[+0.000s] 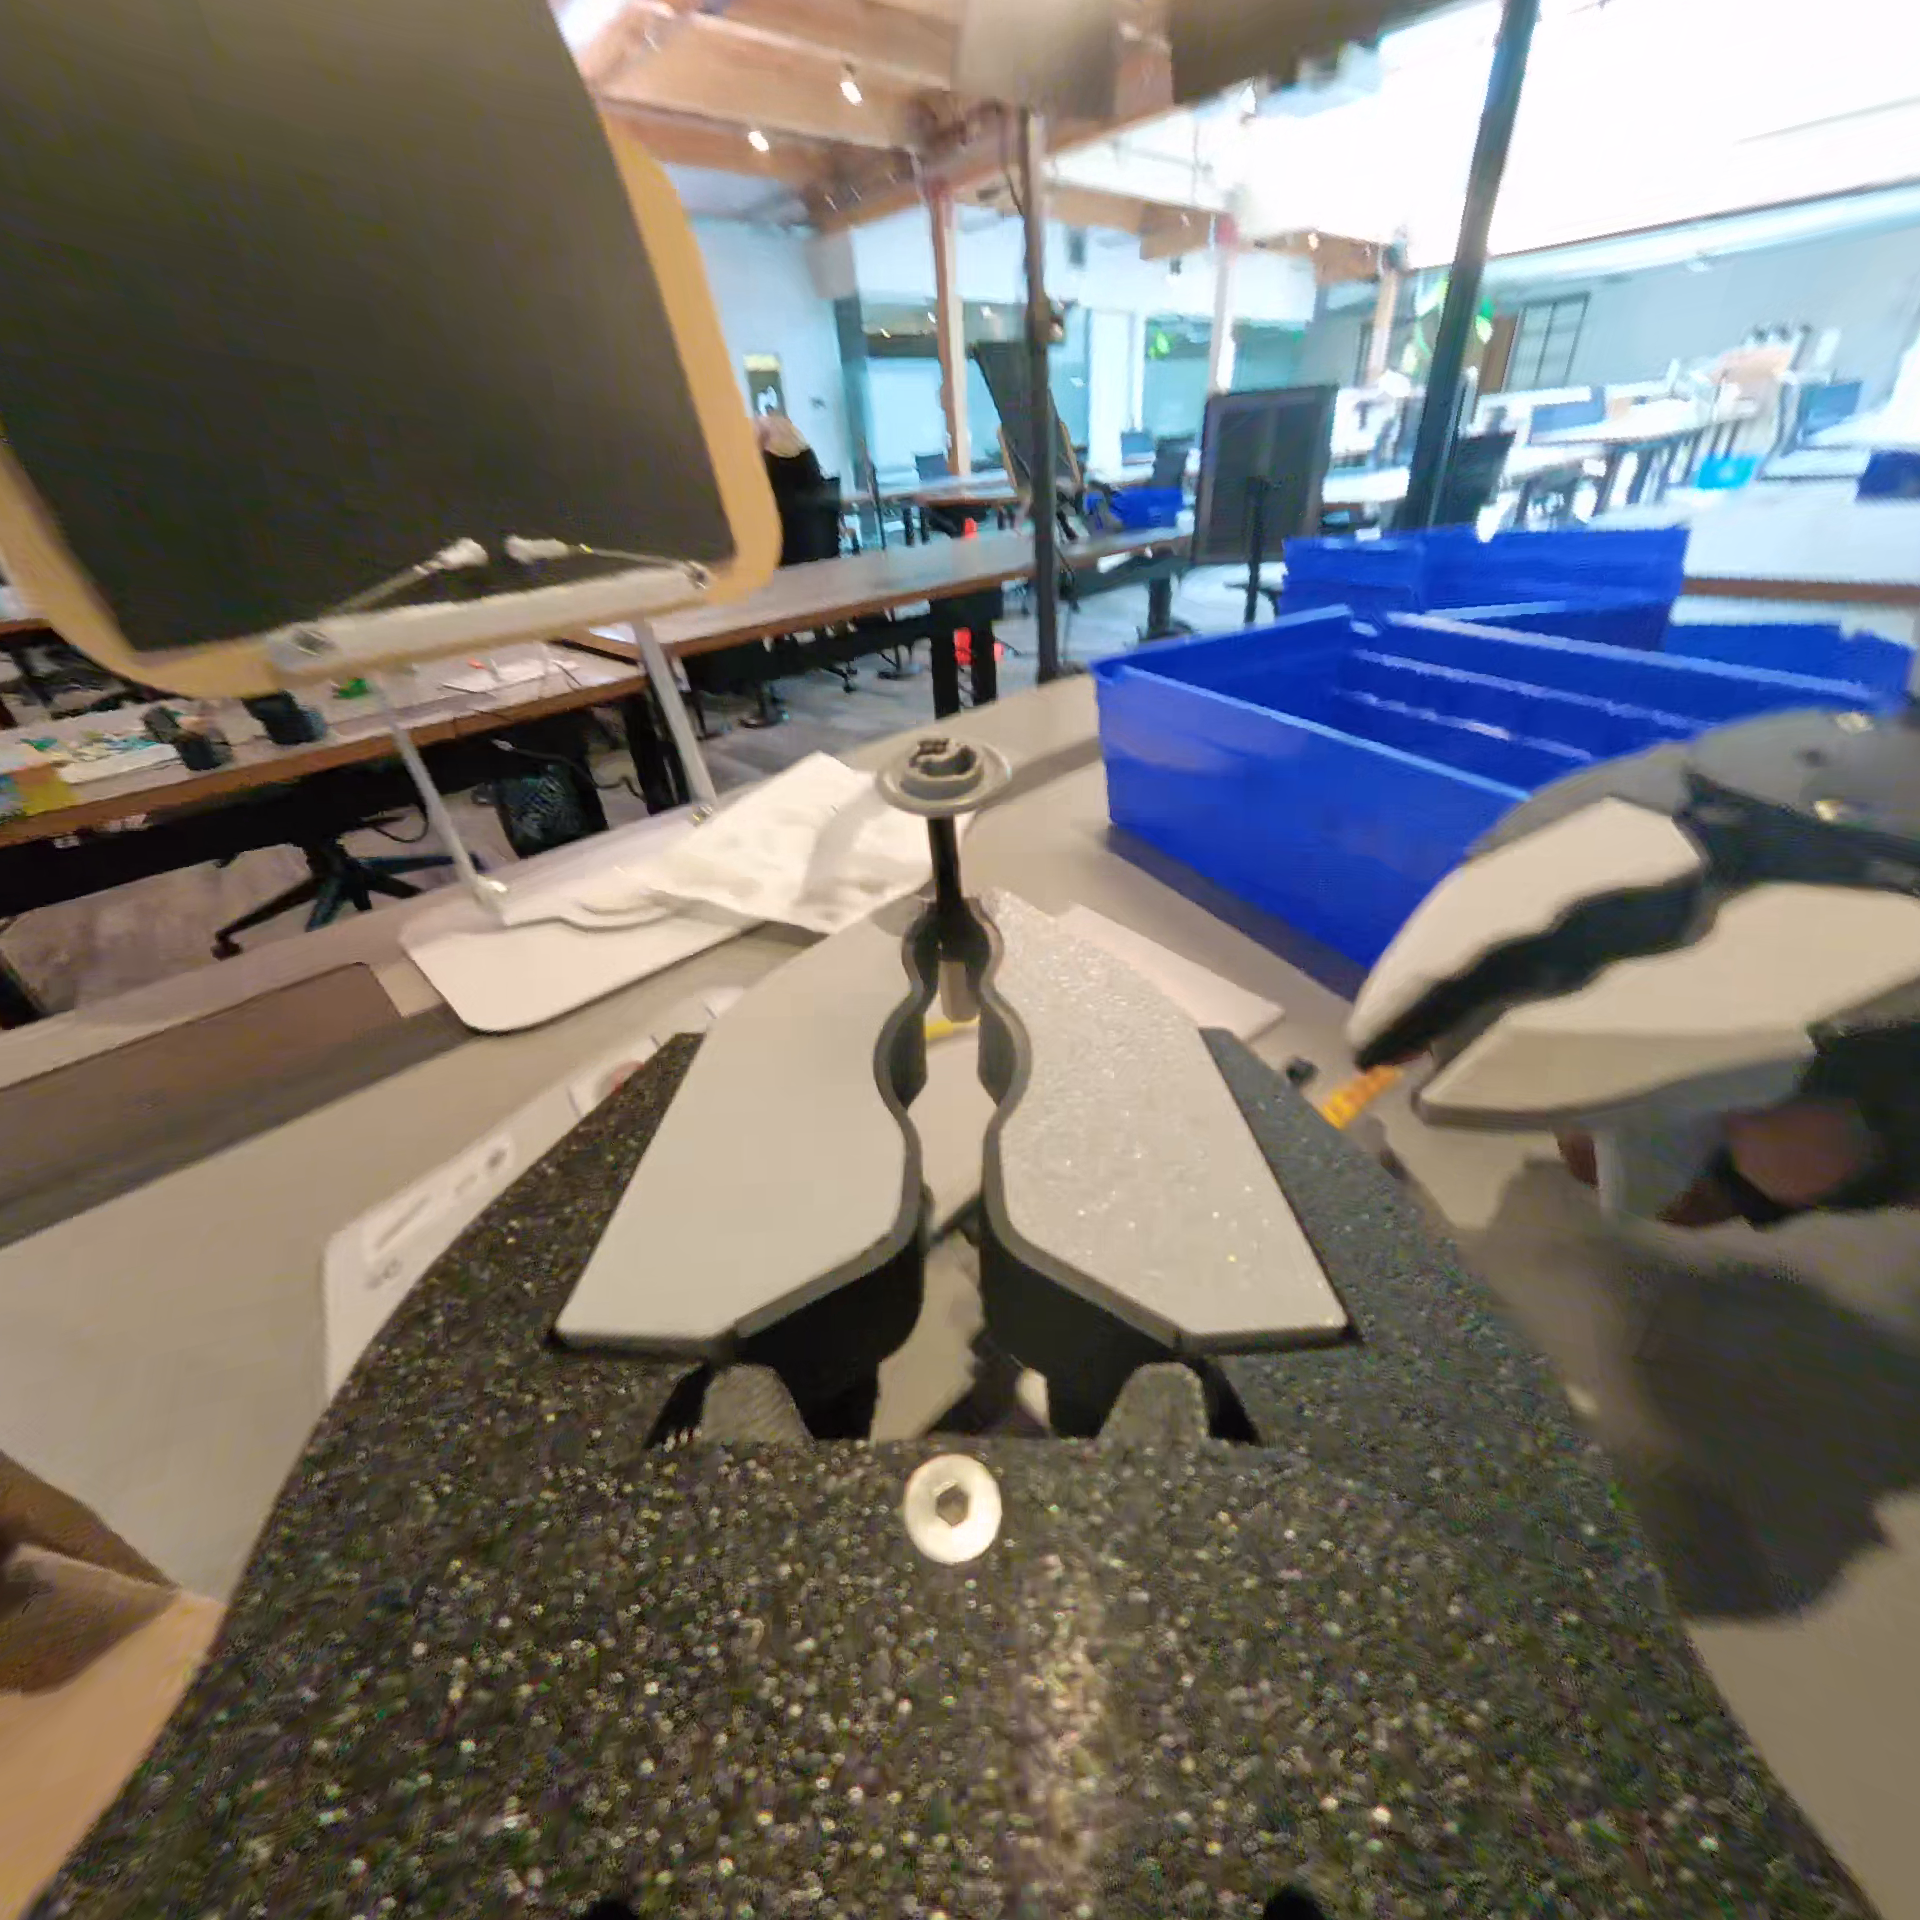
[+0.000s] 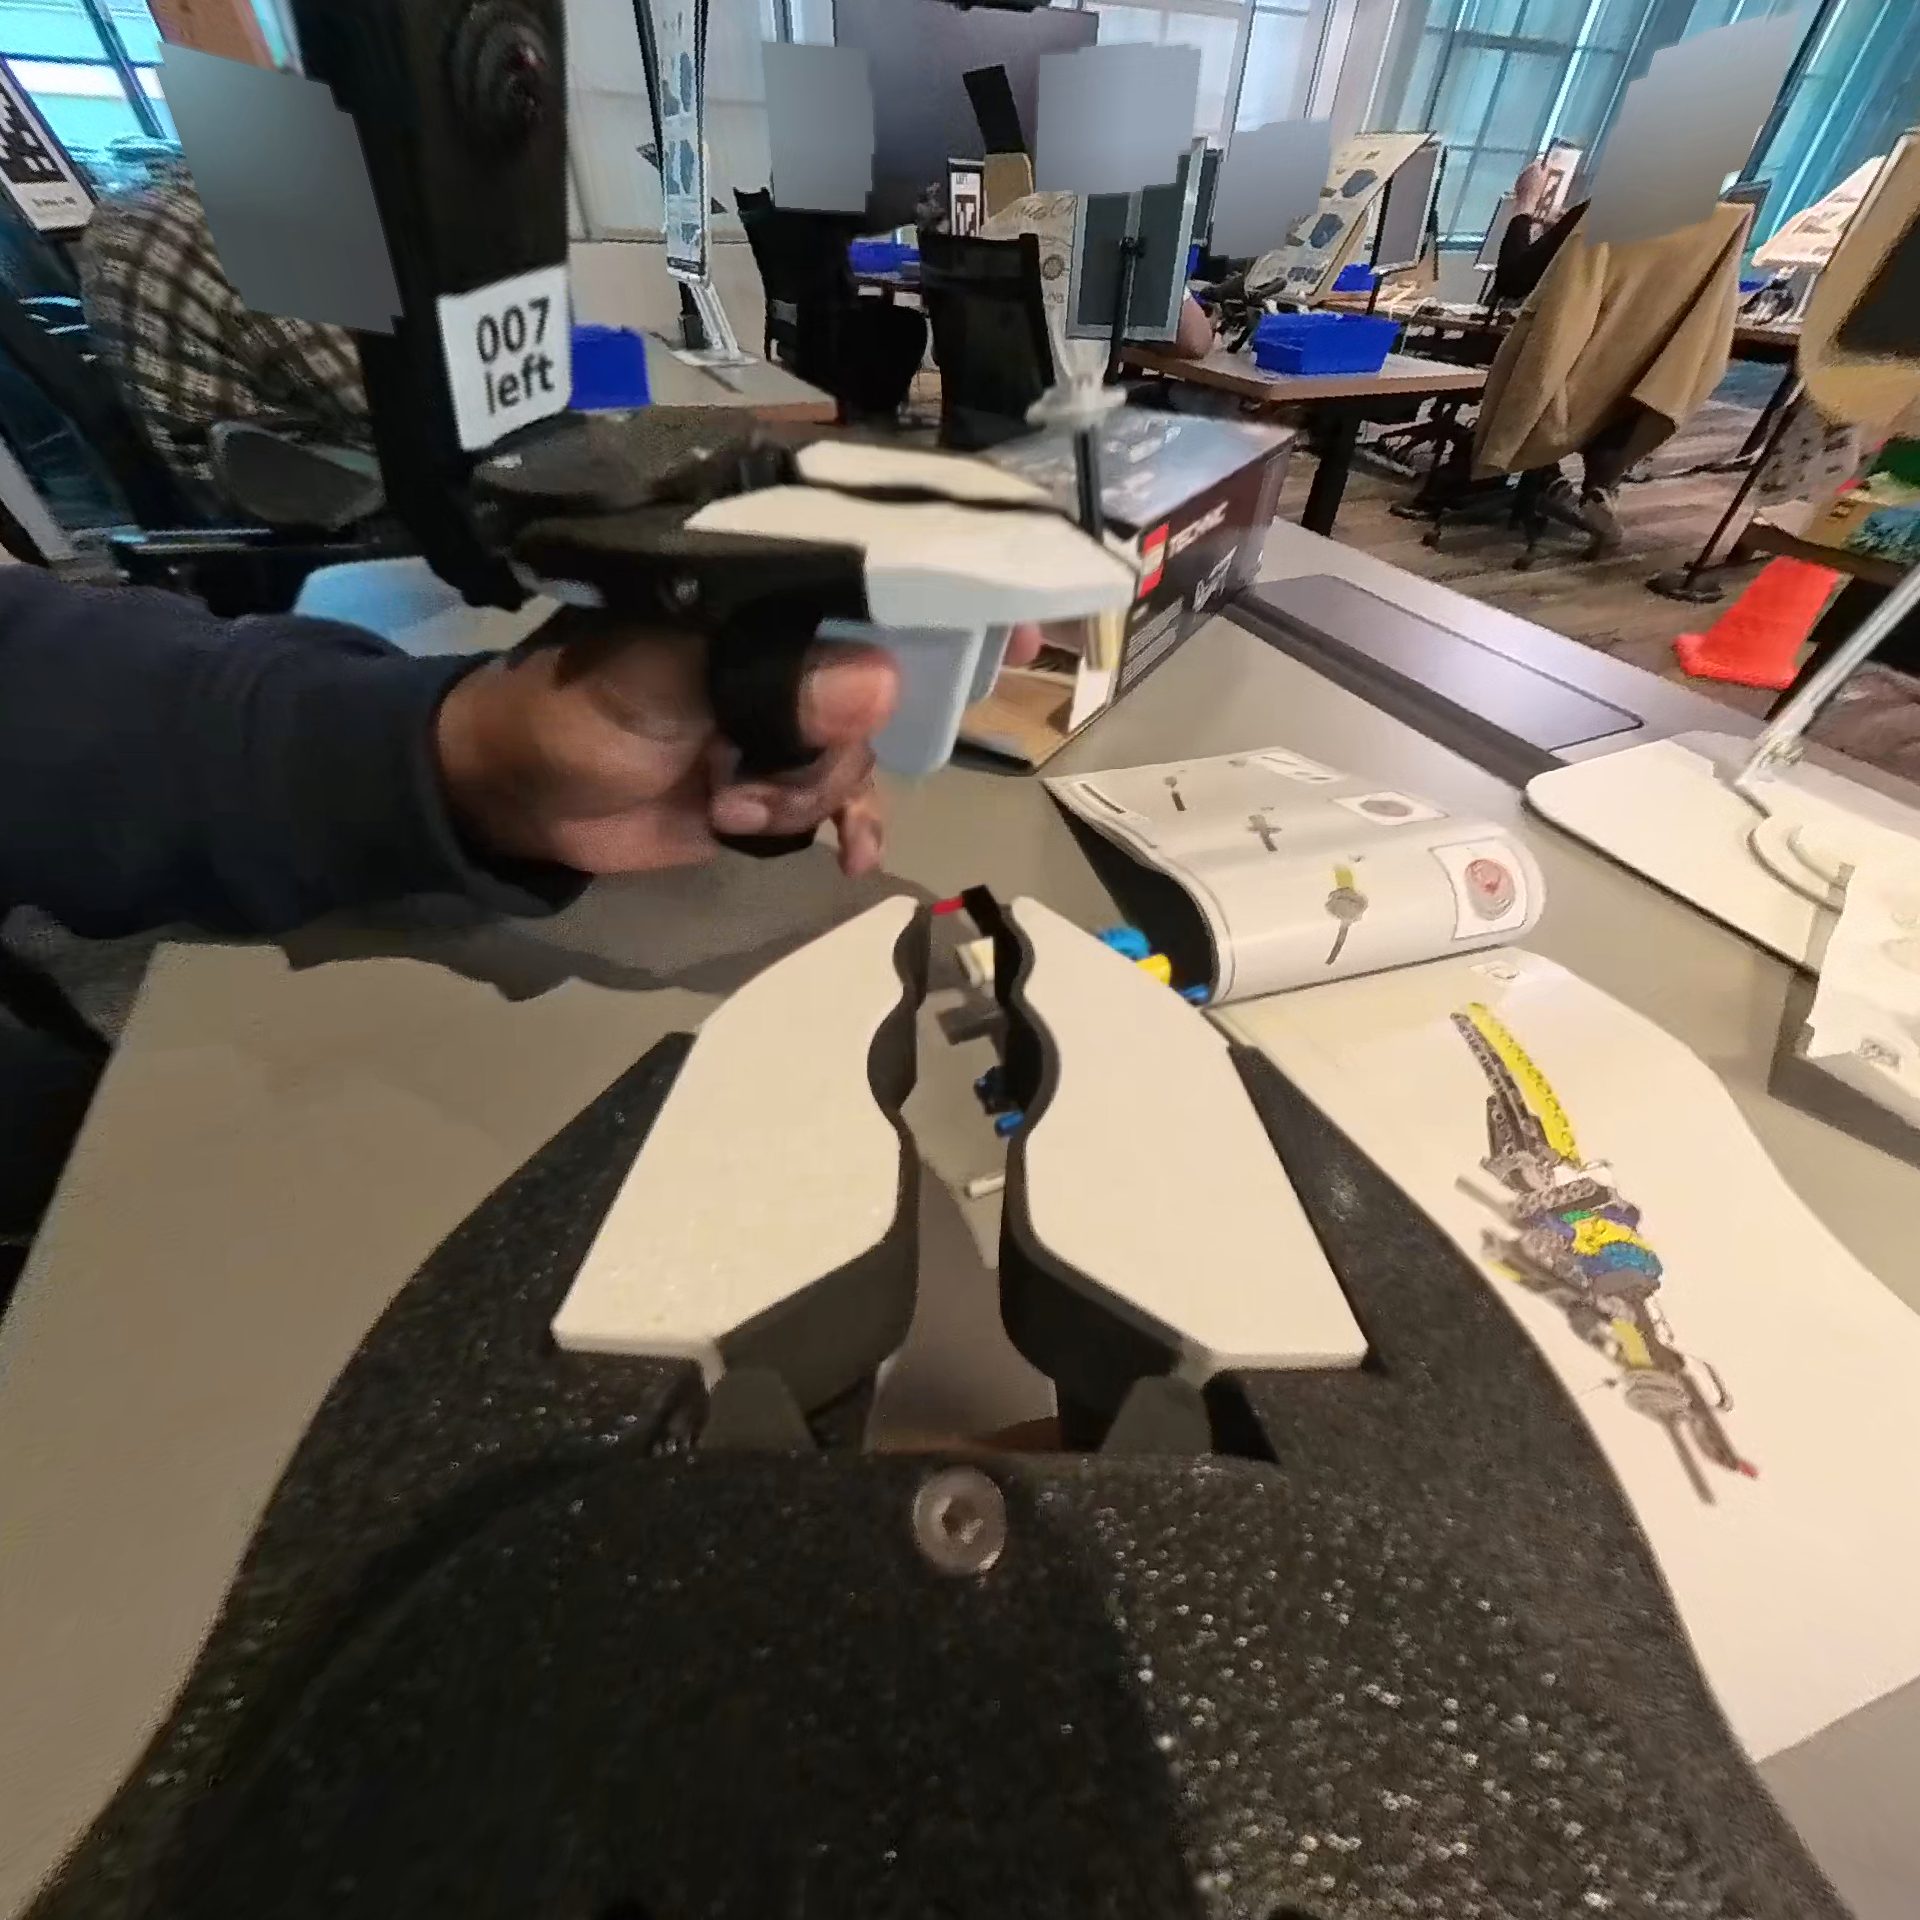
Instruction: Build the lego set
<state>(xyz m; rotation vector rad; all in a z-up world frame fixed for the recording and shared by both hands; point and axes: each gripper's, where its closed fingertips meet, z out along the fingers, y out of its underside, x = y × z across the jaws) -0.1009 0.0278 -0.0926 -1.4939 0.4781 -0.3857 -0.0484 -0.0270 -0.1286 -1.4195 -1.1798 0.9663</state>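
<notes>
My left gripper [image 1: 951, 940] is shut on a thin black axle [image 1: 947, 873] that stands upright, with a grey round gear [image 1: 943, 775] on its top. In the right wrist view this gripper [image 2: 1103, 540] is held up at the left by a hand [image 2: 644, 748], axle [image 2: 1087, 468] and gear [image 2: 1075, 400] pointing up. My right gripper [image 2: 964, 908] is nearly shut above the table, with a small red piece [image 2: 945, 906] between its tips. It also shows at the right of the left wrist view [image 1: 1371, 1049], close beside the left gripper.
Loose pieces lie under the right gripper: blue pins [image 2: 992, 1091], a grey part [image 2: 966, 1023], yellow and blue parts [image 2: 1143, 956]. An open instruction booklet [image 2: 1299, 883] and the set's box [image 2: 1174, 561] lie beyond. A blue bin [image 1: 1299, 779], a tablet on a stand [image 1: 364, 312] and a white bag [image 1: 810, 842] stand behind. There is about 9 cm between the tips of the two grippers.
</notes>
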